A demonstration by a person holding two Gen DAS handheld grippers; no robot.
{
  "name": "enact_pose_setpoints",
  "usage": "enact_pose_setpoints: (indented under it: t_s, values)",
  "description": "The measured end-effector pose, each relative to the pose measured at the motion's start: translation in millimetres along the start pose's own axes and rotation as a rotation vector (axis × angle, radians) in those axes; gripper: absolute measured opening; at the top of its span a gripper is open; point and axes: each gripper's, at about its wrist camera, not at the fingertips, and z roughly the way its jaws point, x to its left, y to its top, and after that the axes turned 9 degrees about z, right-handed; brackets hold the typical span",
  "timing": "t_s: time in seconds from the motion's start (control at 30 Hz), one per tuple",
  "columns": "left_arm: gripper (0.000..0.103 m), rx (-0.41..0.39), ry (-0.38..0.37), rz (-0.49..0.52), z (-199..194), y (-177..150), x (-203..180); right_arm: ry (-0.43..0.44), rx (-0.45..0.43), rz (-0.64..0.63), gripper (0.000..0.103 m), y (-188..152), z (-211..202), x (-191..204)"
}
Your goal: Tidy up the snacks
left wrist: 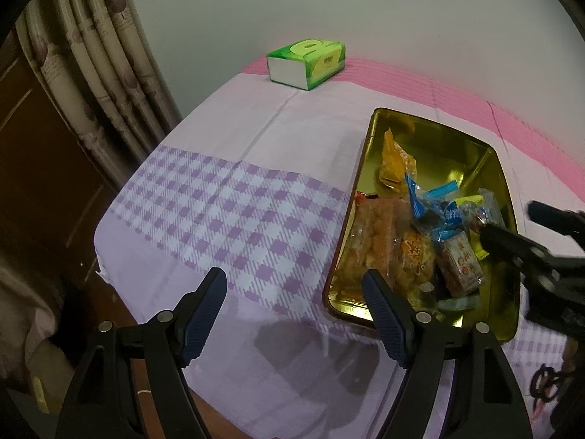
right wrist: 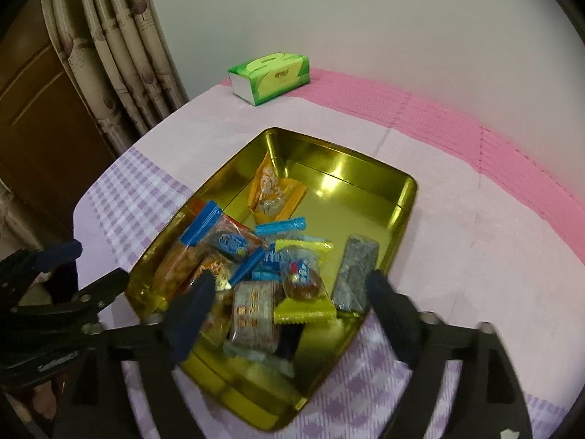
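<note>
left wrist: left tongs (left wrist: 294,294) gaping, empty, over bare lilac checked cloth (left wrist: 226,212); shiny gold rectangular tin (left wrist: 491,179) of wrapped snacks (left wrist: 420,234) just right of its right finger | right wrist: right tongs (right wrist: 289,303) spread wide, nothing gripped, above tin's near end; far end roomy.

A green tissue box (right wrist: 270,76) sits at the far edge of a table covered by a cloth (left wrist: 226,197) in lilac checks, pale pink and a brighter pink band. Patterned beige curtains (right wrist: 120,55) hang at the left beside a brown wooden door (left wrist: 44,168), with a plain pale wall (right wrist: 365,14) behind.
</note>
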Motion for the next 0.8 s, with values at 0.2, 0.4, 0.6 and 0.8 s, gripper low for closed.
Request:
enact_pose_setpoints:
  t_s: [0.2,0.4,0.6,0.8]
  values:
    - [0.077,-0.005,-0.004,0.024,-9,-1,-9,-0.019,0.007,0.05,0.095,-20,-24,-12]
    - [0.077,-0.02,-0.005,0.069,-18,-3,-24,-0.044,0.036,0.089,0.096,-38,-31,-22]
    - [0.077,-0.011,0.0,0.086,-17,-4,-30,-0.057,0.063,0.097,0.096,-51,-28,-24]
    - [0.077,0.0,-0.003,0.086,-14,-5,-32,-0.077,0.067,0.094,0.097,-56,-25,-22]
